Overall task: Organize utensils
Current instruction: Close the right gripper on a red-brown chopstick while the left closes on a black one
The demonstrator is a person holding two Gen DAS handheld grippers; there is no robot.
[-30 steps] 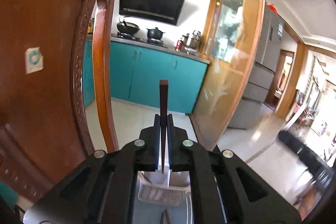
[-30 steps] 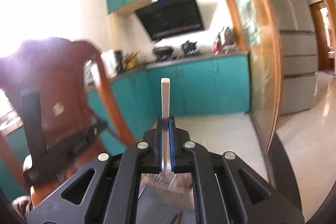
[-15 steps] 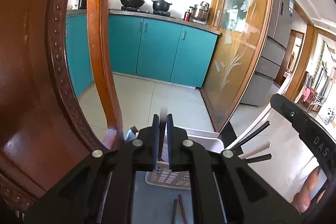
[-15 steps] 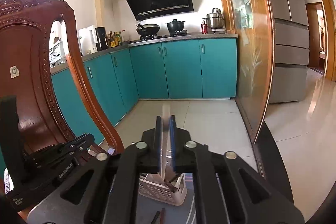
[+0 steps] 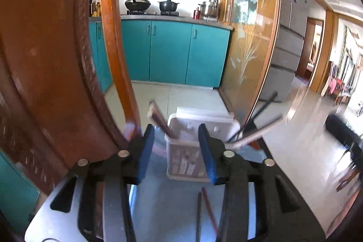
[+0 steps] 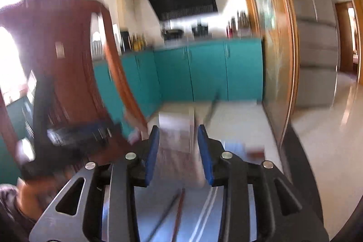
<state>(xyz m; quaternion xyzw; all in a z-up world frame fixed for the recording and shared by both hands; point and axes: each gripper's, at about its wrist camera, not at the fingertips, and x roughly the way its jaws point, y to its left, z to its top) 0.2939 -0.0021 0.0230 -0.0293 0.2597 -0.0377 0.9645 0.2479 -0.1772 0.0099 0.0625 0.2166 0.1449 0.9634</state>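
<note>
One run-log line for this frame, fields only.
left claw: opening, empty | right claw: opening, empty | brown chopstick: in utensil basket | loose chopsticks: on table

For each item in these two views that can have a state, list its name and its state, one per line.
Left claw: opening, nothing between its pads.
Right claw: opening, nothing gripped.
Brown chopstick: leaning in the basket.
White basket: upright on the table.
Two chopsticks: lying flat on the table.
Cabinet doors: closed.

Basket (image 5: 186,151) sits mid-frame on the counter (image 5: 163,208); chopsticks (image 5: 205,208) lie below it, chair (image 5: 45,60) at left.
</note>
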